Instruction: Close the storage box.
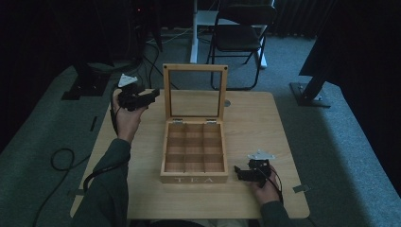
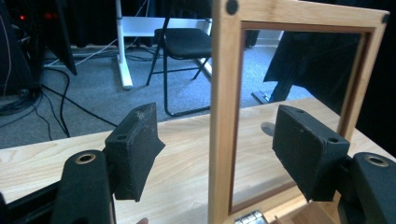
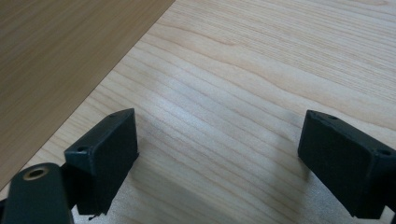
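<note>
Your left gripper (image 2: 217, 154) stands wide, straddling the upright lid (image 2: 224, 116) of the tea box (image 1: 194, 177). Grip its stiff, light wooden frame, never the fragile pane. Your right gripper (image 3: 219, 163) rests wide on the surface (image 3: 261, 70).

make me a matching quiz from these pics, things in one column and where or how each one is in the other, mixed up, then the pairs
Things
1. lid
2. tea box
3. left gripper
4. right gripper

Places or states
A. low on the table, right of the box front, jaws open
B. standing upright on its hinges
C. open, empty compartments, TEA on the front
D. jaws open on either side of the lid's side rail

Pairs: 1-B, 2-C, 3-D, 4-A
</note>
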